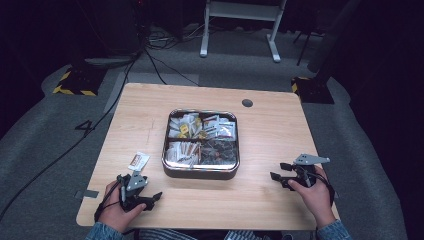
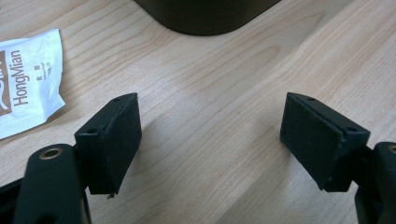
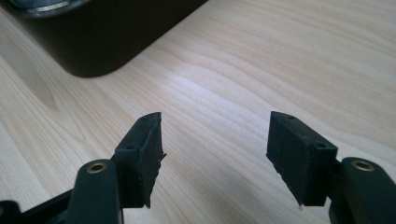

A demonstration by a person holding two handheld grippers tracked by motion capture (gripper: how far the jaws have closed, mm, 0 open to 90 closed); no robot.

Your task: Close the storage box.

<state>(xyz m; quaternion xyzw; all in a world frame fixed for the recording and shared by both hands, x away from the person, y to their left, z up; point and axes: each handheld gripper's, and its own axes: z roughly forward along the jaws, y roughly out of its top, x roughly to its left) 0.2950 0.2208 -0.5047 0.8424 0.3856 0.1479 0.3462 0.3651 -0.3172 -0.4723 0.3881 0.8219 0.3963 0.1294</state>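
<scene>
Near the middle of the table point(image 1: 270, 130) sits a dark, rounded-square tray point(image 1: 201, 172) split into four compartments. All four hold small packets, pale ones in the left two and darker ones at the right. Its sides run parallel to the table's edges, and since it is almost square no long axis stands out.

Just off the tray's near left corner a single white sachet point(image 1: 138, 161) lies flat on the wood. It is tilted, its long axis running from the near left edge toward the far right. In the left gripper view the sachet point(image 2: 28, 81) carries brown print reading "HongMian", and the tray's dark wall point(image 2: 208, 16) is straight ahead.

The left hand-held gripper point(image 1: 146, 195) rests by the near left corner of the table, held in the person's left hand point(image 1: 120, 207). Its jaws are spread wide with nothing between them and point toward the right.

The right hand-held gripper point(image 1: 280, 171) sits near the near right corner in the right hand point(image 1: 315, 192), jaws likewise spread and empty, pointing left toward the tray. In the right gripper view the tray's corner point(image 3: 93, 42) is up to the left.

Bare wood lies between each gripper and the tray, along the whole near edge, and in broad strips at the left, right and far edges. A small dark round fitting point(image 1: 247, 103) sits near the far edge.
</scene>
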